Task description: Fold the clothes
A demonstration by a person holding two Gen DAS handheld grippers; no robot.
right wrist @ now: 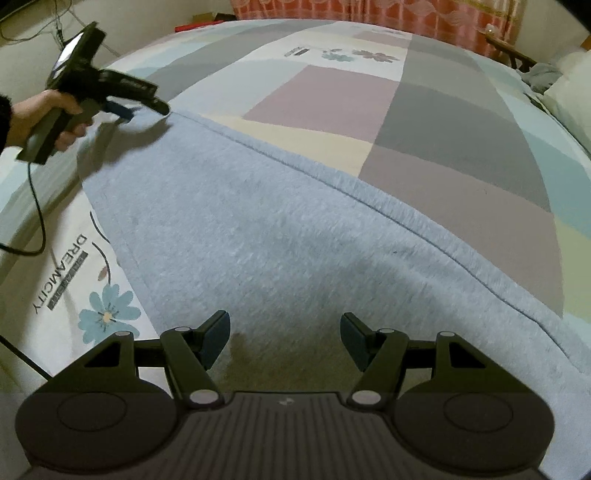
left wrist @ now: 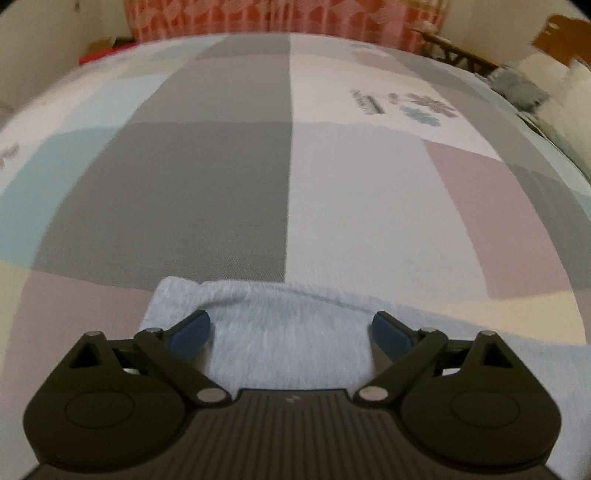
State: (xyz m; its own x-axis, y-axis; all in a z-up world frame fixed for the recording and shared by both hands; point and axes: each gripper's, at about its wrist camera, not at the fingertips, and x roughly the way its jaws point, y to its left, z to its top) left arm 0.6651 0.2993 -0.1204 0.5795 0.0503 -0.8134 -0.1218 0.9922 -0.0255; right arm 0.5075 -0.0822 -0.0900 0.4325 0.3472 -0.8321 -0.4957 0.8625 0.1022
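Nearest you, your right claw (right wrist: pixel 285 338) stood about two-thirds open and held nothing, its blue pads (right wrist: pixel 216 341) poised apart over the grey garment (right wrist: pixel 258 229) with fleece showing between them. Your left claw (left wrist: pixel 291 334) gaped wider, close to its fullest, and was likewise empty; its pads (left wrist: pixel 192 334) straddled a curved, collar-like rim at the garment's corner (left wrist: pixel 173 295) without pressing it. The relation that mattered, as I judge it, was this: the garment lay flat on the bed (right wrist: pixel 443 122), right under both claws, with its long axis running from your right claw diagonally up and left to your left claw (right wrist: pixel 147 107), which your hand (right wrist: pixel 40 118) held at the far end. So each hand sat at one end of the same piece, and the stitched hem (right wrist: pixel 332 181) ran as a straight ridge along the side away from you. Either hand could close on cloth just below it; the left looked better placed on an edge, while the right hovered over the open middle, where a pinch would gather a single layer only. The cloth looked soft, napped and thick, likely to drape heavily and hold a fold. Beyond it the bedspread showed flat woven patches of grey, mauve, cream and pale blue, with printed flowers (right wrist: pixel 107 317), and further off a pillow (right wrist: pixel 569 85) and an orange curtain (right wrist: pixel 369 14).
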